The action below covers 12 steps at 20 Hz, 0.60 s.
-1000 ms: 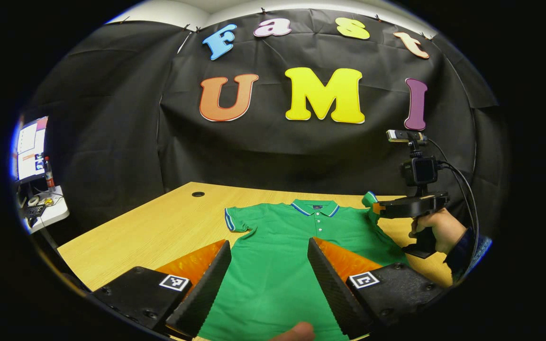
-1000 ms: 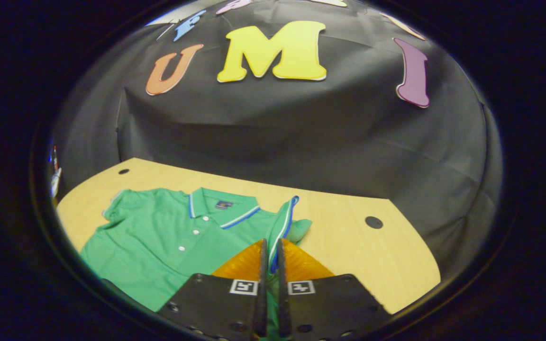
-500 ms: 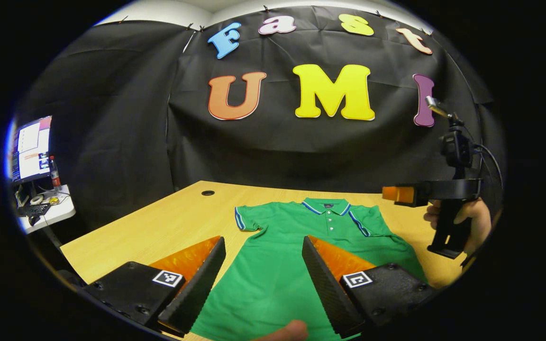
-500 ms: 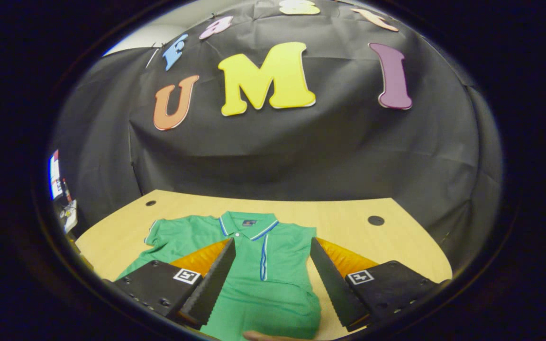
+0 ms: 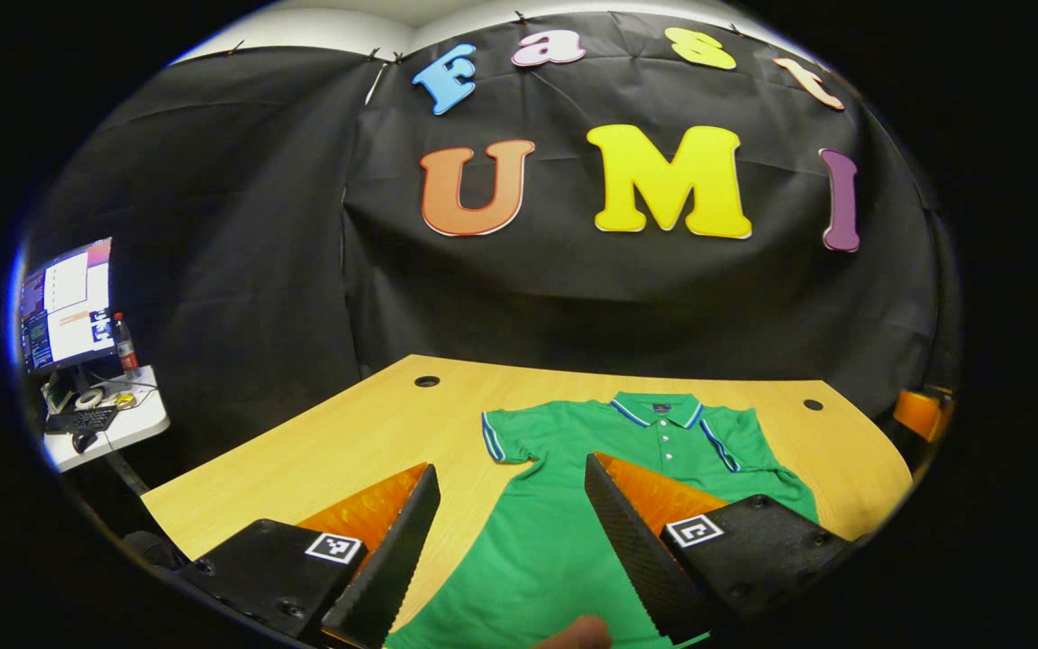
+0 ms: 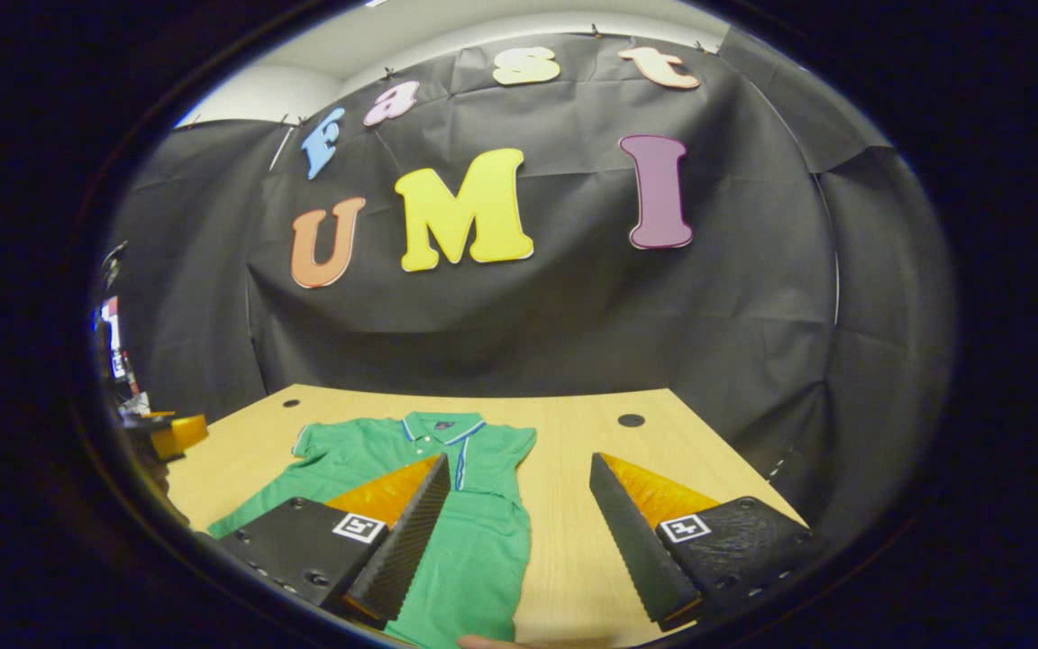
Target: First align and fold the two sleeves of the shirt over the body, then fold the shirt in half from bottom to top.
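Both hand-held grippers — left (image 5: 501, 532), right (image 6: 514, 532) — spread wide above green shirt (image 5: 573, 505).

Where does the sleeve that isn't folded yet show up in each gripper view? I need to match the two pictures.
Left gripper view: the unfolded sleeve lies flat on the table, left of the collar, just above the gap between the fingers.
Right gripper view: it sits at the shirt's far left corner, above the left finger.
Shared landmark: the striped collar with the button placket.
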### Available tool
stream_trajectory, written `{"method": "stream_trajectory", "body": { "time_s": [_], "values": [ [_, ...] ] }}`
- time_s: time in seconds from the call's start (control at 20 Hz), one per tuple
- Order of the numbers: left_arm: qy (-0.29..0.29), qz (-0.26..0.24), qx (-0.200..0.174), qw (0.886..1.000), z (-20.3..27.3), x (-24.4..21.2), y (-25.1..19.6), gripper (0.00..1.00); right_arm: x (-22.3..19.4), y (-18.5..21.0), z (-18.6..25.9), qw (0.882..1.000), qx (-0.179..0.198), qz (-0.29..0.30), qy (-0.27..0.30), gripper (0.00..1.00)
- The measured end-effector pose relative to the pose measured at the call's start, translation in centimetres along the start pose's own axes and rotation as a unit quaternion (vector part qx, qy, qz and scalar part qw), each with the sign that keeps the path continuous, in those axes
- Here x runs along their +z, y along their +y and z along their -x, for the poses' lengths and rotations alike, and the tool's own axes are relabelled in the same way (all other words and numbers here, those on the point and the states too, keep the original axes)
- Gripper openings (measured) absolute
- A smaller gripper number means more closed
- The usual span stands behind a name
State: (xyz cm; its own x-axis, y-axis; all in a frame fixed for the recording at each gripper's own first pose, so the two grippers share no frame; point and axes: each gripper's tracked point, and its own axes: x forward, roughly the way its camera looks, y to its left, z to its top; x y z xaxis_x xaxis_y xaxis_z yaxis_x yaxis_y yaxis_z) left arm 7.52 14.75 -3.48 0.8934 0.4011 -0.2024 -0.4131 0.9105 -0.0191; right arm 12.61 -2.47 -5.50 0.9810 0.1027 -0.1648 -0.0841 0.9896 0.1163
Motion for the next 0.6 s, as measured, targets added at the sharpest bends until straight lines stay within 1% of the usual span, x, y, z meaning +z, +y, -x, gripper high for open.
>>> {"method": "stream_trajectory", "body": {
  "time_s": [0.1, 0.15, 0.2, 0.35, 0.45, 0.5, 0.55, 0.6],
  "values": [
    [0.005, -0.011, 0.018, 1.0, -1.7, 1.2, 0.9, 1.0, -1.6, -1.4, 2.2, 1.0, -0.006, 0.002, 0.003, 0.95],
    [0.004, -0.015, 0.024, 1.0, -2.6, 2.0, 1.2, 1.0, -2.7, -2.0, 3.1, 1.0, -0.004, 0.005, 0.01, 0.93],
    [0.006, -0.019, 0.031, 0.999, -3.5, 2.8, 1.6, 1.0, -3.7, -2.6, 4.0, 1.0, -0.006, 0.001, 0.015, 0.95],
    [0.016, -0.017, 0.04, 0.999, -7.1, 4.1, 2.2, 1.0, -6.7, -3.1, 6.1, 0.999, 0.005, -0.006, 0.031, 0.96],
    [0.035, -0.024, 0.042, 0.998, -10.1, 3.5, 2.2, 1.0, -8.4, -3.5, 7.2, 0.999, 0.004, 0.003, 0.039, 0.96],
    [0.043, -0.028, 0.039, 0.998, -11.8, 3.2, 2.3, 1.0, -9.1, -3.3, 7.7, 0.999, 0.007, 0.003, 0.042, 0.92],
    [0.06, -0.03, 0.039, 0.997, -13.4, 2.2, 2.4, 1.0, -9.7, -2.9, 8.4, 0.999, 0.013, -0.001, 0.045, 0.96],
    [0.071, -0.033, 0.04, 0.996, -15.1, 1.3, 2.7, 1.0, -10.0, -2.5, 8.9, 0.999, 0.017, -0.003, 0.042, 0.92]
  ]
}}
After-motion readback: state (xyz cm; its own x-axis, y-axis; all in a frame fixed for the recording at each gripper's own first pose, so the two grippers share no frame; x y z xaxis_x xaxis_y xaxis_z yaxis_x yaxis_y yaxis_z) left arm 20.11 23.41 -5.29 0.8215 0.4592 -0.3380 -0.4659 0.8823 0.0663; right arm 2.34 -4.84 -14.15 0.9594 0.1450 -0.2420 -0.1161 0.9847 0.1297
